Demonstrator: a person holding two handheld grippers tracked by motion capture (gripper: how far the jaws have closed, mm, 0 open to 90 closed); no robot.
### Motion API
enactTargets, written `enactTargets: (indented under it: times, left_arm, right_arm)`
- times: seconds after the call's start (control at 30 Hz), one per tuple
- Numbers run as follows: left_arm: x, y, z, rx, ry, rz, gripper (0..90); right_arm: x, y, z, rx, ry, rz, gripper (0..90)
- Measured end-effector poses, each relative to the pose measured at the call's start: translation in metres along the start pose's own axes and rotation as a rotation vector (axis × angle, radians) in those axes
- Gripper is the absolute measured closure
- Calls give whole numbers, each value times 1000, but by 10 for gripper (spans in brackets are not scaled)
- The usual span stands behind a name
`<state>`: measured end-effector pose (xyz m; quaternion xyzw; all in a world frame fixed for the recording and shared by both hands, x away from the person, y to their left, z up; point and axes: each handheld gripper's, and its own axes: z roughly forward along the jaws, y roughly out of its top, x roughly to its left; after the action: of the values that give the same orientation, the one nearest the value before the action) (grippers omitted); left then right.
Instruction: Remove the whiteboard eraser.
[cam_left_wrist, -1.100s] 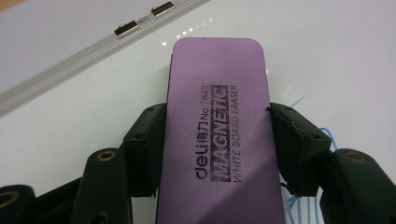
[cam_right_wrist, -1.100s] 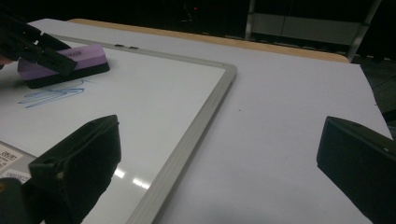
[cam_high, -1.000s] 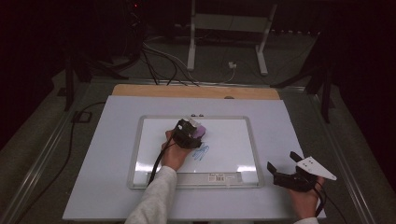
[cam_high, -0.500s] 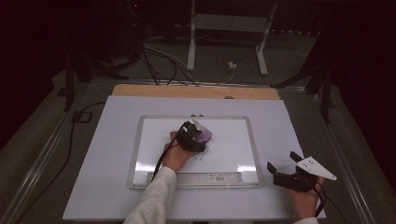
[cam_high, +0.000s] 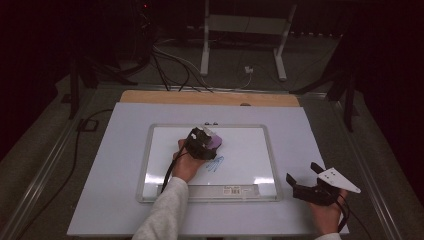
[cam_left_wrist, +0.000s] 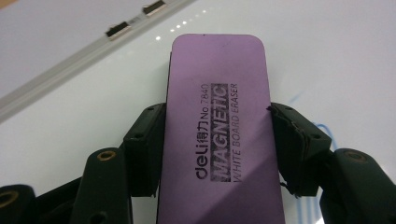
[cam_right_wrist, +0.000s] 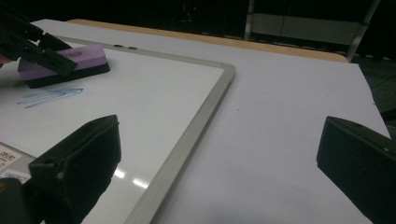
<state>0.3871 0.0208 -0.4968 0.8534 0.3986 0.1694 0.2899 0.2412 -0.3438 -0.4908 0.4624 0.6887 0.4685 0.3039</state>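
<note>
Clamped on the long sides of a purple whiteboard eraser (cam_left_wrist: 219, 135), the left gripper (cam_high: 202, 143) presses one pad against each edge, near the end closest to the hand, as the left gripper view makes plain. Its printed plastic back faces up and the dark felt sole lies flat on the whiteboard (cam_high: 250, 145), just above a patch of blue scribble (cam_high: 215, 164) in the middle of the board. By its look the eraser should be light and fairly stiff, with a hard smooth shell that could slip between the pads if squeezed too gently. The side grip suits it, since it leaves the felt free to rub. A hold nearer the block's middle would probably steady it better under a sideways push.

Further right, the board's glossy face throws back small glints and should let the felt glide easily. Its grey frame (cam_right_wrist: 205, 112) sits on a pale sheet covering the table (cam_high: 310, 130), with a wooden edge at the far side.

At the far right the right gripper (cam_high: 306, 180) rests on that sheet beside the board's corner, jaws spread wide and empty.

Beyond the table the room is dark, with cables (cam_high: 170, 65) on the floor and a metal stand (cam_high: 245, 30).
</note>
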Motion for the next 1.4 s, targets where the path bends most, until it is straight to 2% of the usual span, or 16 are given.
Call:
enactTargets:
  times: [0.43,0.53,0.6,0.7,0.93,1.07,1.2,1.4]
  left_arm:
    - [-31,-17,-16,-15,-88,70,418]
    - [-36,-18,-18,-14,-84,99,418]
    - [-34,-17,-17,-10,-87,90,418]
    - [-28,-15,-15,-9,-60,73,418]
    - [2,-8,-7,11,21,-7,418]
    - [14,-6,-4,12,40,-51,418]
    - [17,-3,-1,13,49,-57,417]
    - [10,3,4,9,36,-46,418]
  right_arm:
    - [1,0,0,2,1,-1,3]
    - [1,0,1,3,3,-4,3]
    - [2,0,1,2,2,-5,3]
    - [1,0,0,0,-1,0,3]
    - [-1,0,0,-1,-1,1,3]
    - [-1,0,-1,-3,-2,1,3]
    - [-1,0,0,-1,-1,1,3]
    - [1,0,1,2,2,-4,3]
